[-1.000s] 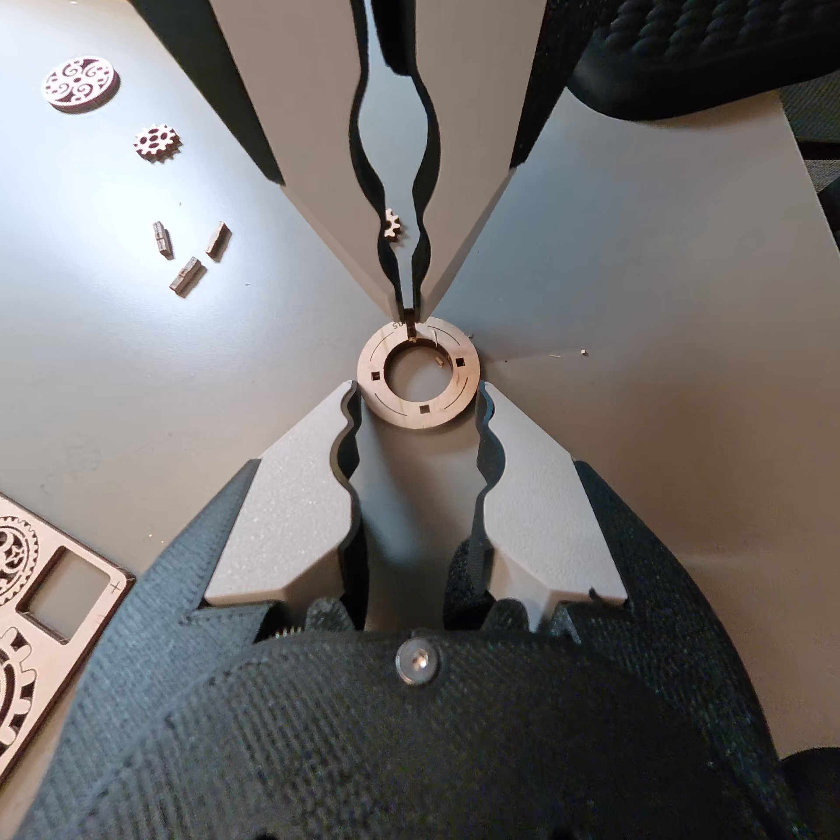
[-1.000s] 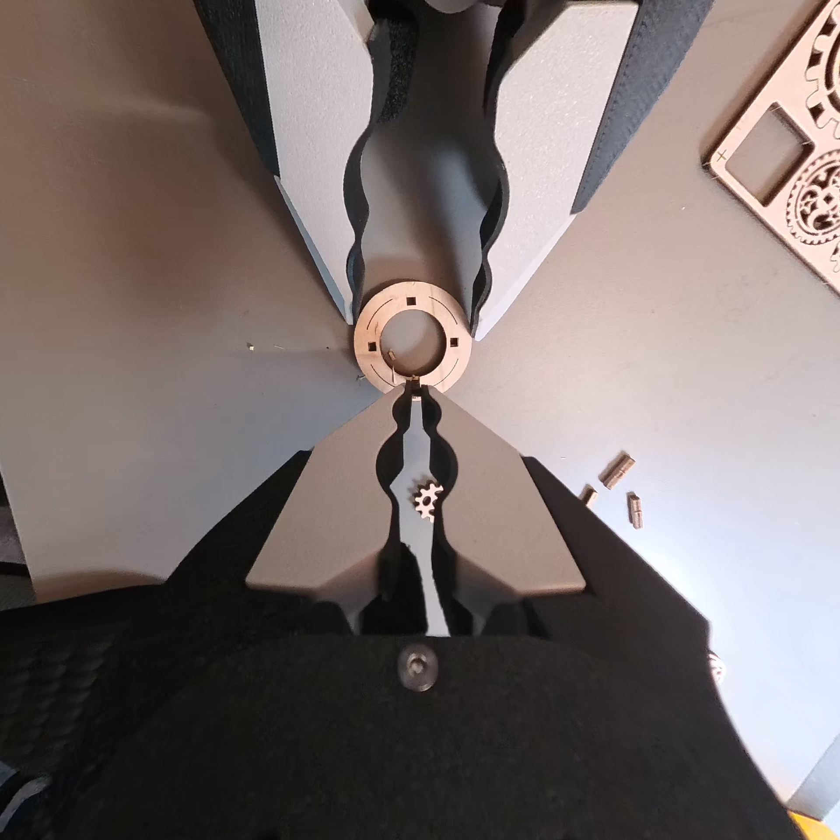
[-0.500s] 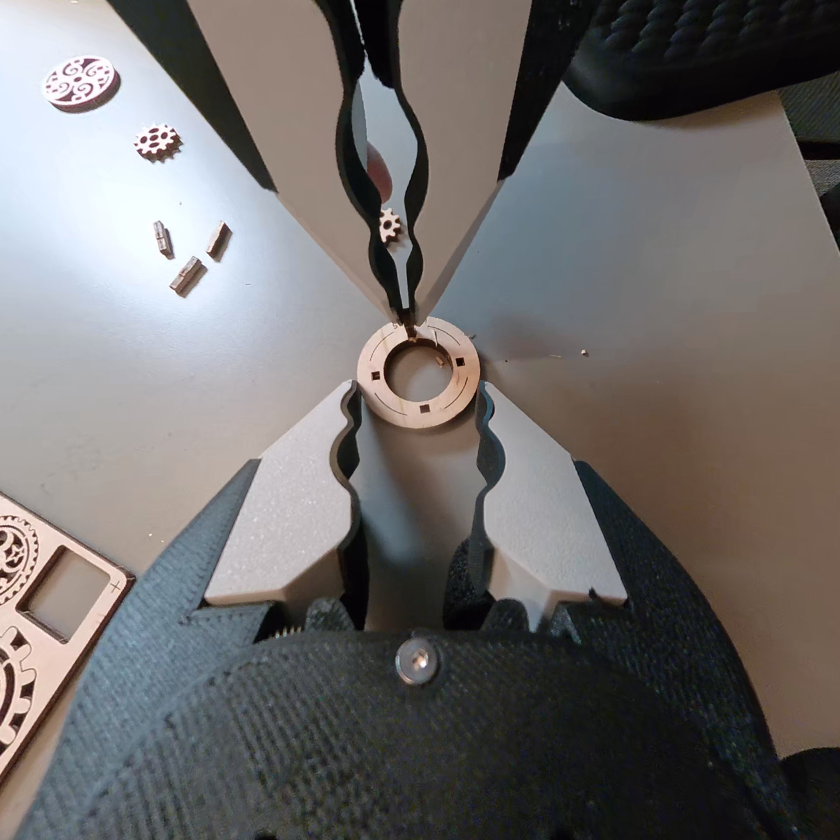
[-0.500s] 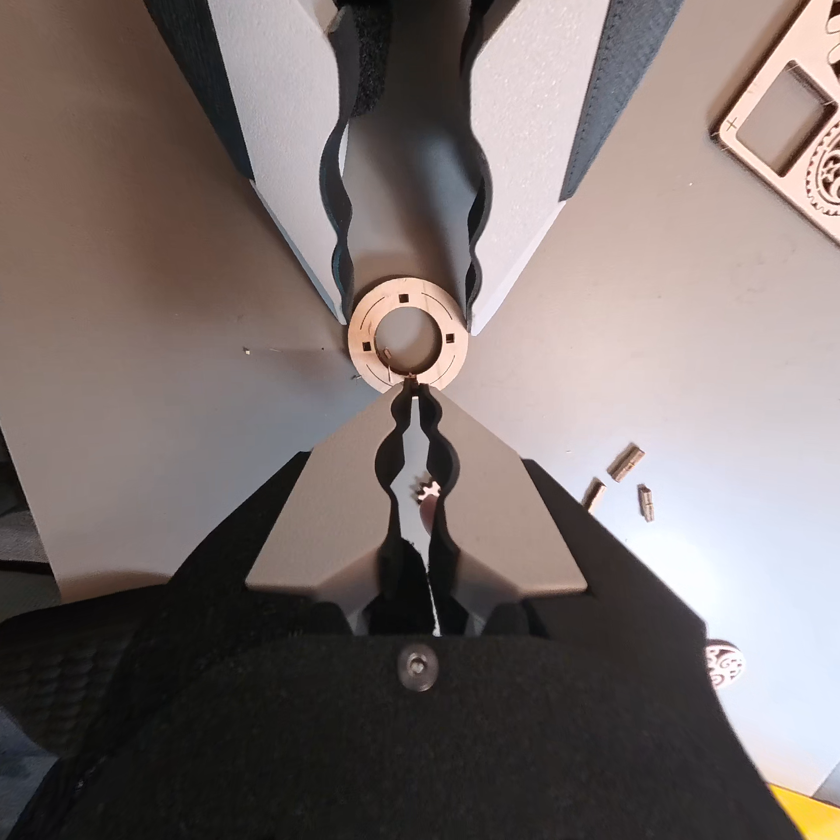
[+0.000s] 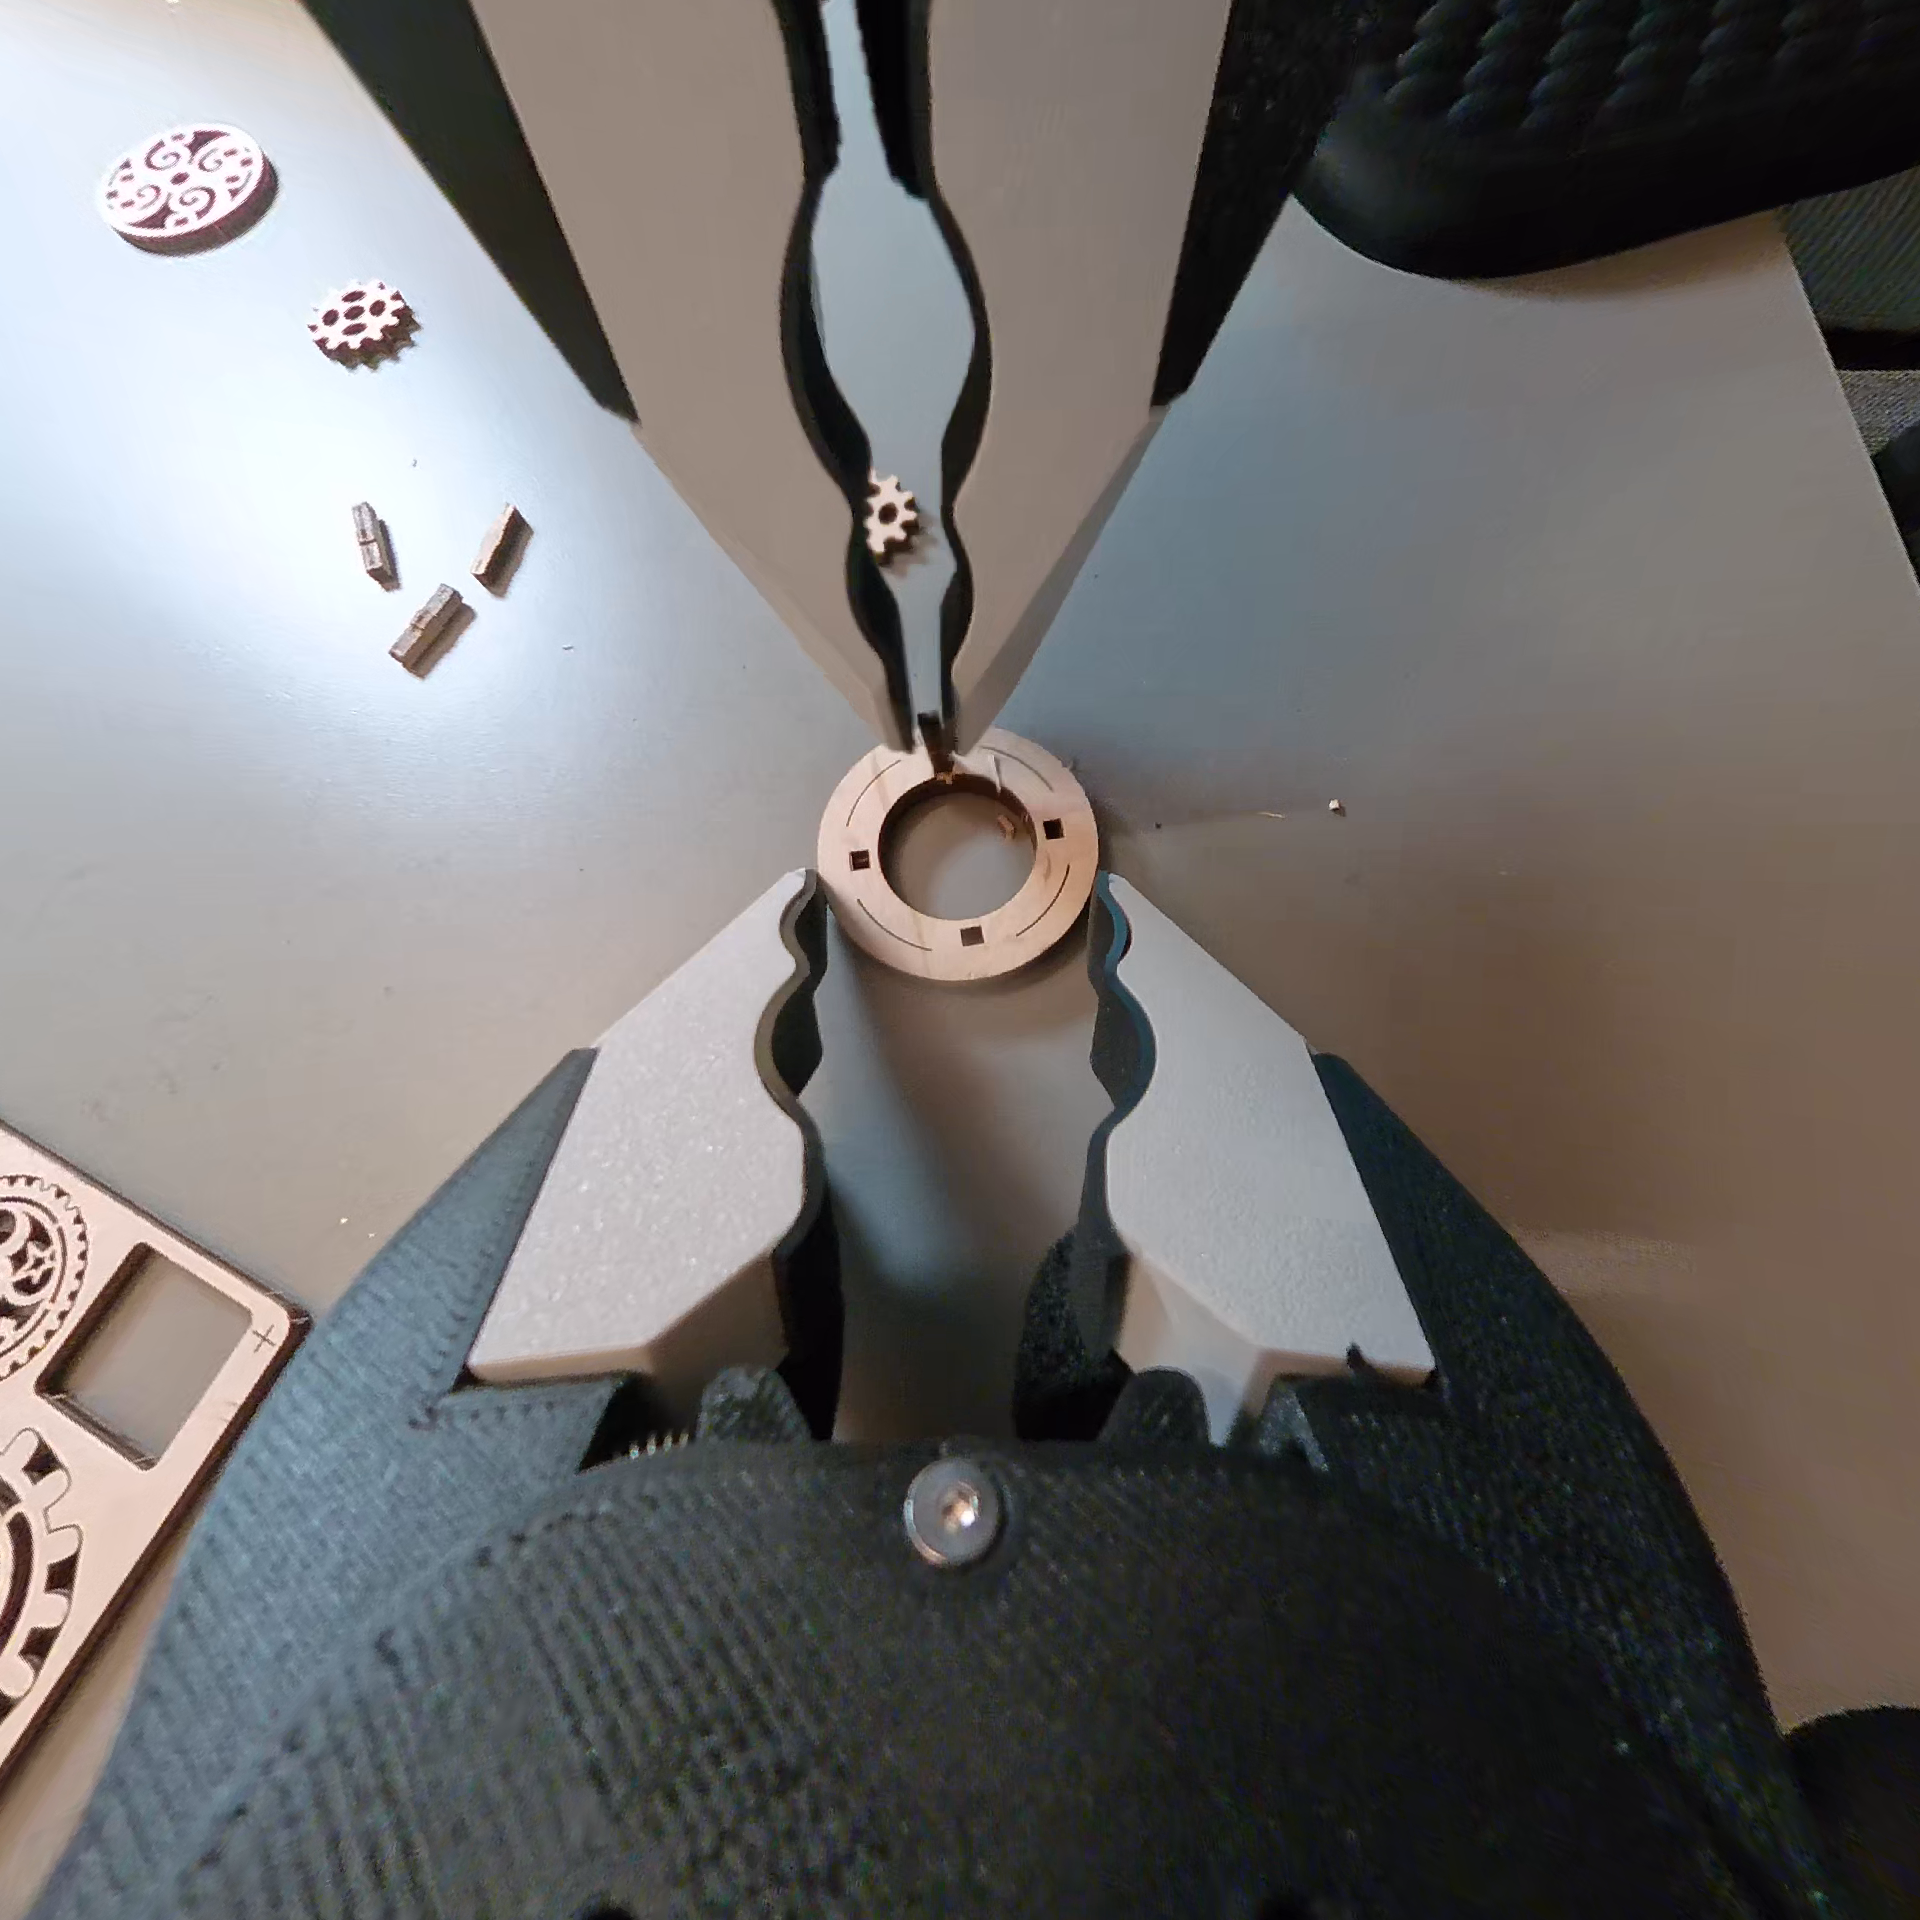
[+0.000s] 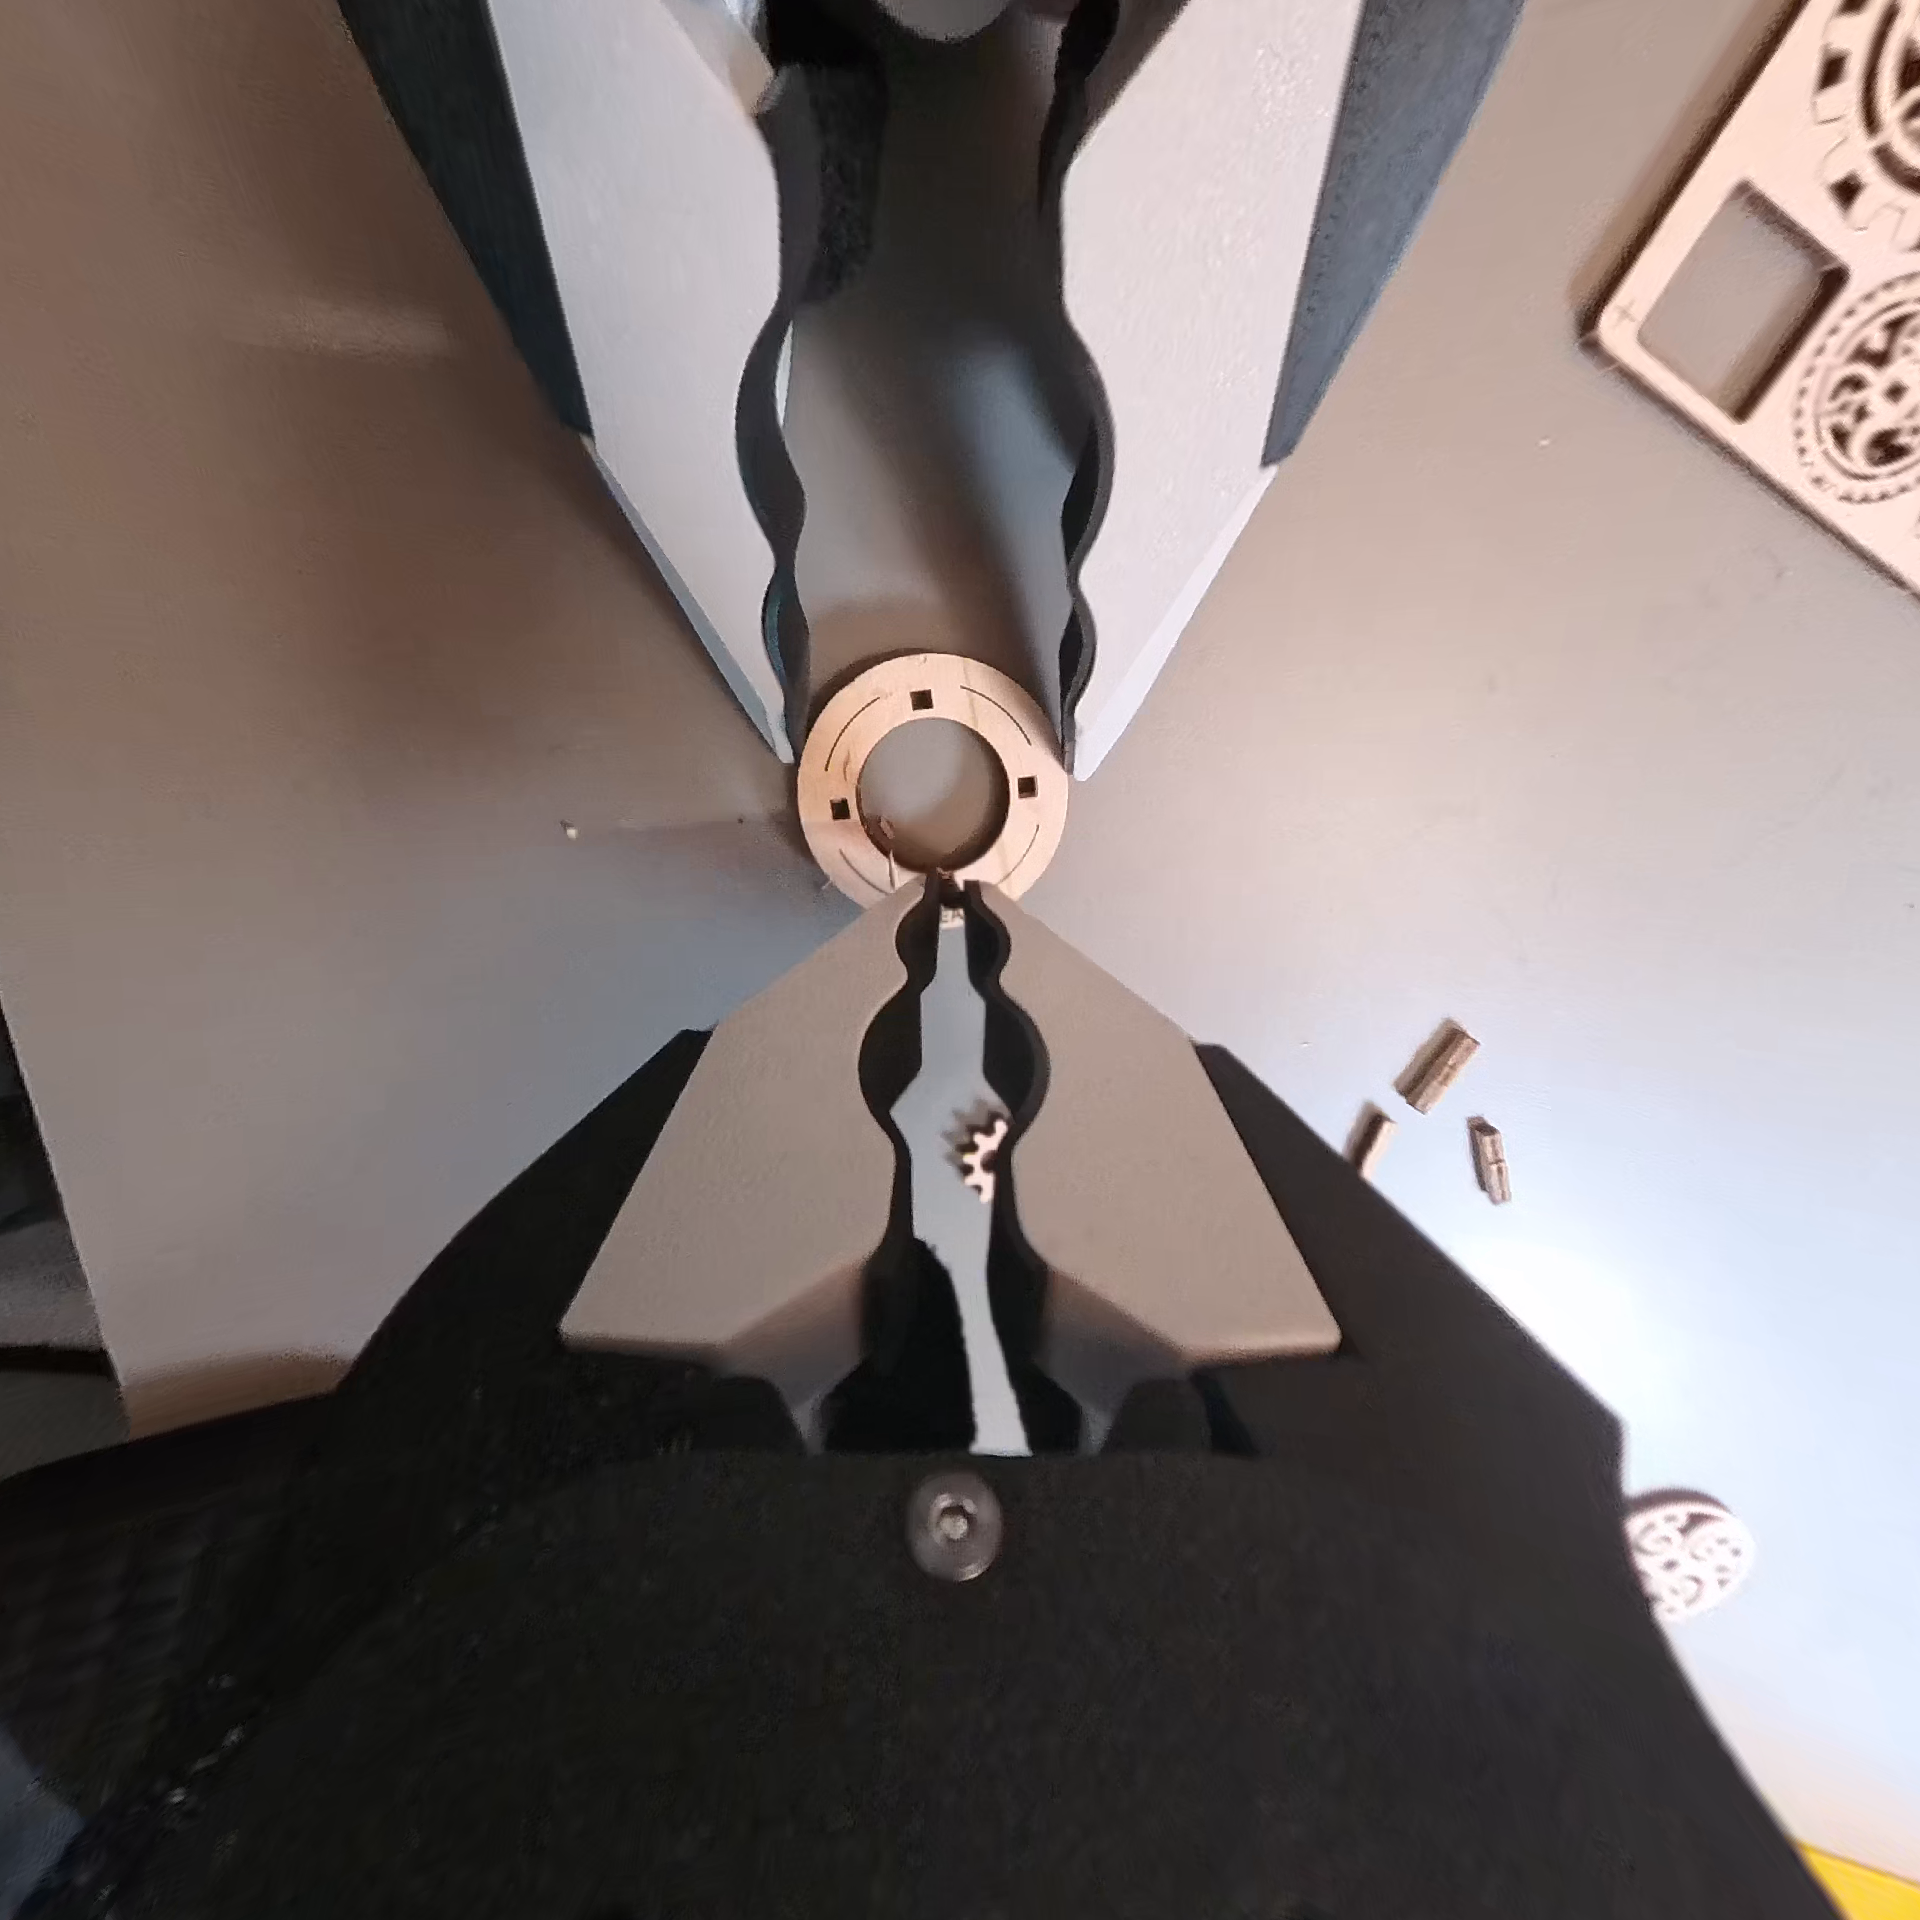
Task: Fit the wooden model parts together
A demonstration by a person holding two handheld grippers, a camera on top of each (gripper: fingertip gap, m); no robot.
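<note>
A flat wooden ring (image 5: 956, 862) with small square holes lies on the grey table. My left gripper (image 5: 956, 906) grips it from both sides by its outer rim. My right gripper (image 6: 945, 896) faces it from the opposite side and is shut on a tiny wooden peg (image 6: 951, 916). It holds the peg down at the ring's (image 6: 932, 790) edge nearest to it. In the left wrist view the right gripper (image 5: 933, 727) comes in from the top. A small wooden gear (image 5: 891, 530) lies on the table under the right gripper and shows through the gap between its fingers.
Three loose pegs (image 5: 431, 582), a larger gear (image 5: 362, 322) and an ornate disc (image 5: 187, 187) lie to the far left. A laser-cut wooden sheet (image 5: 104, 1403) sits at the near left. A black chair (image 5: 1610, 125) stands beyond the table's far right edge. Left and right tips are no more than a few centimetres apart.
The right gripper has rocked slightly while keeping the peg at the ring's edge. The left gripper and the ring have stayed where they were.
</note>
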